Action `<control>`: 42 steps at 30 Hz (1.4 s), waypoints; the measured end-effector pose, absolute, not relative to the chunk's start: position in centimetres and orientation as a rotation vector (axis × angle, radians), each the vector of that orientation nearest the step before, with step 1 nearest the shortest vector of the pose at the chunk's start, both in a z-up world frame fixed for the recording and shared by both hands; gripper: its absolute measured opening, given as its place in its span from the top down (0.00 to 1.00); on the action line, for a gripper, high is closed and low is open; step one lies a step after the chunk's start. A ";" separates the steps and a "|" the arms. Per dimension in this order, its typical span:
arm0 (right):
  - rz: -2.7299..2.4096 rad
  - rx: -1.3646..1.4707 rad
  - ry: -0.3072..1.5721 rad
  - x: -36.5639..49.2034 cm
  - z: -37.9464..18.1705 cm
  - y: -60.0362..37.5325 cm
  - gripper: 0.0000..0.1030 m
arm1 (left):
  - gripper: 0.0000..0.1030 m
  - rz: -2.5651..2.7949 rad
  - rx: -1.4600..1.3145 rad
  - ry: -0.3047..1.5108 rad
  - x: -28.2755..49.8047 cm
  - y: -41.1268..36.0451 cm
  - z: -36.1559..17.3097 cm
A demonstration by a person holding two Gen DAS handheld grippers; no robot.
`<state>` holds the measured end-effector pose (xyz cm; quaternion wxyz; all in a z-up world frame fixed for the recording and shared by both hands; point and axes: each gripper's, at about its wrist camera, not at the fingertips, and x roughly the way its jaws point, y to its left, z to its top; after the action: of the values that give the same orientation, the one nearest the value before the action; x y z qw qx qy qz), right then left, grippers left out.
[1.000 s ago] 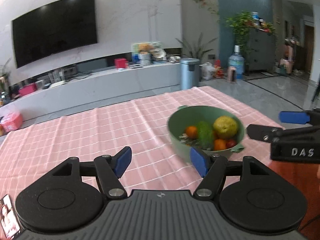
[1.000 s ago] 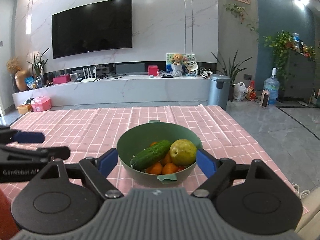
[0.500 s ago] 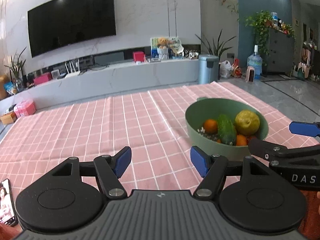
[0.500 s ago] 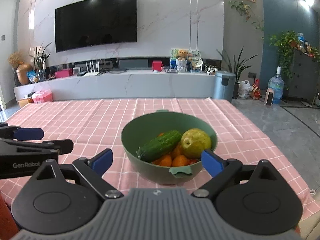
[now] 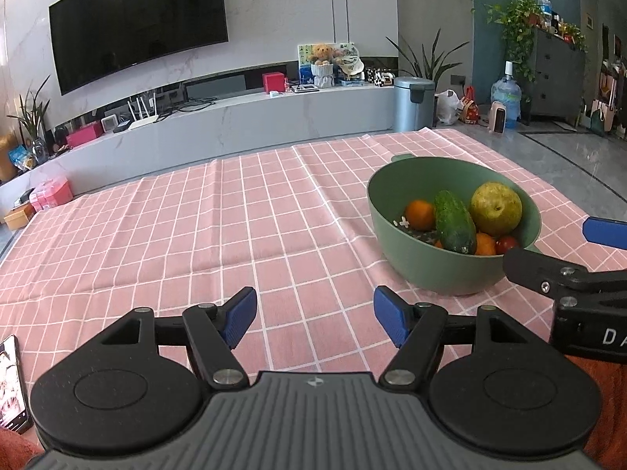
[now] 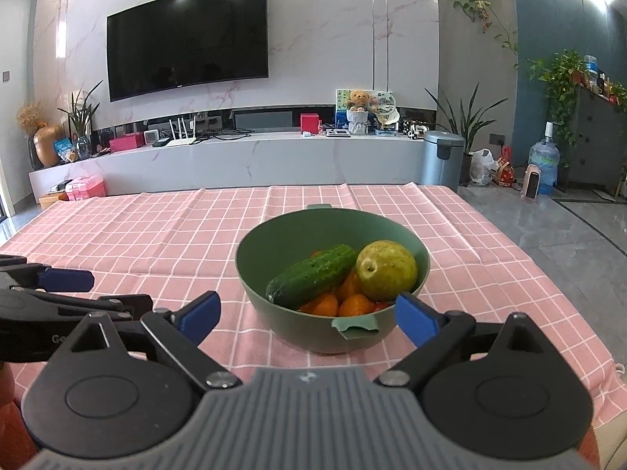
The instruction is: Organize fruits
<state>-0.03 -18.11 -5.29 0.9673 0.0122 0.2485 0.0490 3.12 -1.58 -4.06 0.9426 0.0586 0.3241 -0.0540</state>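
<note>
A green bowl [image 6: 298, 325] stands on the pink checked tablecloth [image 5: 235, 235]. It holds a cucumber [image 6: 311, 276], a yellow-green pear [image 6: 386, 270], several oranges [image 6: 354, 305] and a small red tomato [image 5: 508, 243]. My right gripper [image 6: 307, 318] is open just in front of the bowl, its blue pads either side of the near wall without touching it. My left gripper [image 5: 313, 319] is open and empty over bare cloth, left of the bowl [image 5: 431, 270]. Each gripper shows at the edge of the other's view: the right gripper [image 5: 564, 248] and the left gripper [image 6: 98, 290].
A phone [image 5: 11, 384] lies at the table's near left corner. The table's right edge [image 6: 564, 313] drops to a grey floor close beside the bowl. Beyond the far edge are a low TV counter and a bin [image 6: 441, 160].
Both grippers have sunk a little toward the table. The right jaws have spread wider and the bowl looks nearer. The left wrist view has levelled out and swung toward the bowl.
</note>
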 end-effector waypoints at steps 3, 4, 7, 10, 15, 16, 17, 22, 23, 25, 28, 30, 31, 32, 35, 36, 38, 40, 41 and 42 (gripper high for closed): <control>0.101 0.023 0.502 0.0 -5.3 -18.1 0.11 | 0.22 -0.106 0.118 0.659 3.2 -1.6 -3.9; 0.102 0.026 0.501 -0.1 -5.4 -18.1 0.11 | 0.22 -0.106 0.117 0.659 3.3 -1.6 -3.9; 0.103 0.036 0.503 -0.1 -5.3 -18.3 0.11 | 0.22 -0.106 0.117 0.659 3.2 -1.6 -3.9; 0.102 0.042 0.503 -0.1 -5.4 -18.5 0.11 | 0.22 -0.105 0.122 0.660 3.2 -1.5 -3.8; 0.104 0.042 0.501 -0.1 -5.4 -18.4 0.11 | 0.22 -0.105 0.120 0.658 3.2 -1.5 -3.7; 0.104 0.042 0.501 -0.1 -5.4 -18.4 0.11 | 0.22 -0.104 0.120 0.659 3.3 -1.6 -3.7; 0.103 0.041 0.502 -0.1 -5.5 -18.4 0.11 | 0.22 -0.104 0.120 0.658 3.2 -1.6 -3.7; 0.101 0.042 0.500 -0.2 -5.5 -18.4 0.11 | 0.21 -0.102 0.119 0.656 3.0 -1.7 -3.6; 0.101 0.042 0.499 -0.2 -5.5 -18.5 0.11 | 0.21 -0.102 0.119 0.656 2.9 -1.7 -3.6; 0.102 0.041 0.499 -0.2 -5.5 -18.5 0.11 | 0.21 -0.102 0.118 0.655 2.9 -1.7 -3.5; 0.101 0.041 0.499 -0.2 -5.6 -18.5 0.11 | 0.21 -0.103 0.117 0.655 2.9 -1.7 -3.4; 0.101 0.038 0.500 -0.2 -5.6 -18.5 0.11 | 0.21 -0.106 0.114 0.655 2.8 -1.7 -3.4; 0.102 0.038 0.500 -0.2 -5.6 -18.5 0.11 | 0.21 -0.107 0.111 0.657 2.8 -1.7 -3.4; 0.102 0.039 0.500 -0.2 -5.6 -18.5 0.11 | 0.21 -0.108 0.109 0.657 2.9 -1.7 -3.3; 0.105 0.038 0.501 -0.1 -5.6 -18.4 0.11 | 0.21 -0.107 0.109 0.656 2.8 -1.7 -3.2; 0.105 0.036 0.500 -0.1 -5.6 -18.4 0.11 | 0.21 -0.108 0.108 0.657 2.8 -1.7 -3.2; 0.107 0.031 0.499 -0.2 -5.5 -18.3 0.11 | 0.21 -0.108 0.108 0.658 2.8 -1.7 -3.2; 0.107 0.026 0.501 -0.1 -5.6 -18.3 0.11 | 0.21 -0.106 0.108 0.661 2.7 -1.6 -3.2; 0.106 0.024 0.502 -0.1 -5.6 -18.3 0.11 | 0.21 -0.106 0.108 0.664 2.7 -1.6 -3.2; 0.106 0.025 0.501 -0.1 -5.6 -18.2 0.11 | 0.21 -0.107 0.108 0.666 2.7 -1.6 -3.2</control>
<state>-0.13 -18.25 -5.61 0.9673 0.0122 0.2477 0.0523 2.72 -1.60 -3.24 0.9422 0.0529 0.3266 -0.0525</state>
